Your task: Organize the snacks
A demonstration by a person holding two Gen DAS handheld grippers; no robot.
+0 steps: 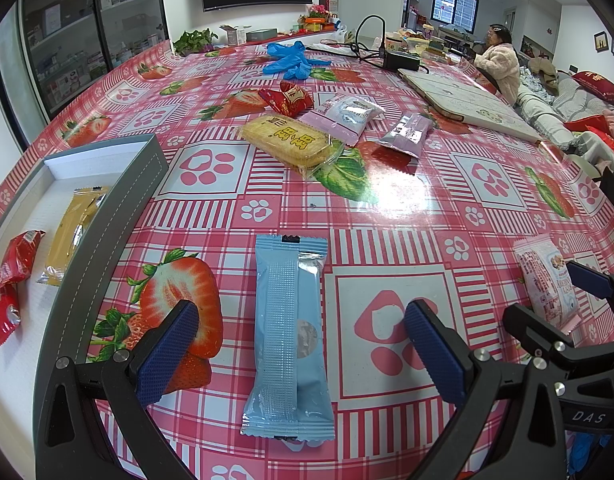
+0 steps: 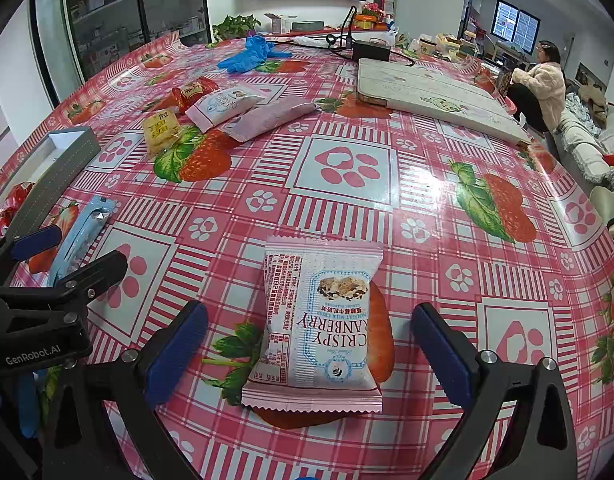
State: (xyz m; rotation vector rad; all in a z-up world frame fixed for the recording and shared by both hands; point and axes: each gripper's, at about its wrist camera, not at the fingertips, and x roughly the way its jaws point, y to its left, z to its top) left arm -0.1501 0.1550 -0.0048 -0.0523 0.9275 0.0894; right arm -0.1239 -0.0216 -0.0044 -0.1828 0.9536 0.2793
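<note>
A light blue snack bar lies on the table between the open fingers of my left gripper. A pink-white cranberry nougat packet lies between the open fingers of my right gripper; it also shows in the left wrist view. A grey tray at the left holds a gold bar and two red candies. Farther off lie a yellow cracker pack, a red candy, a pink-white packet and a lilac bar.
Blue gloves, a black power adapter with cables and a flat white board lie at the table's far side. A person in a pale coat sits beyond the right edge. My left gripper's body shows in the right wrist view.
</note>
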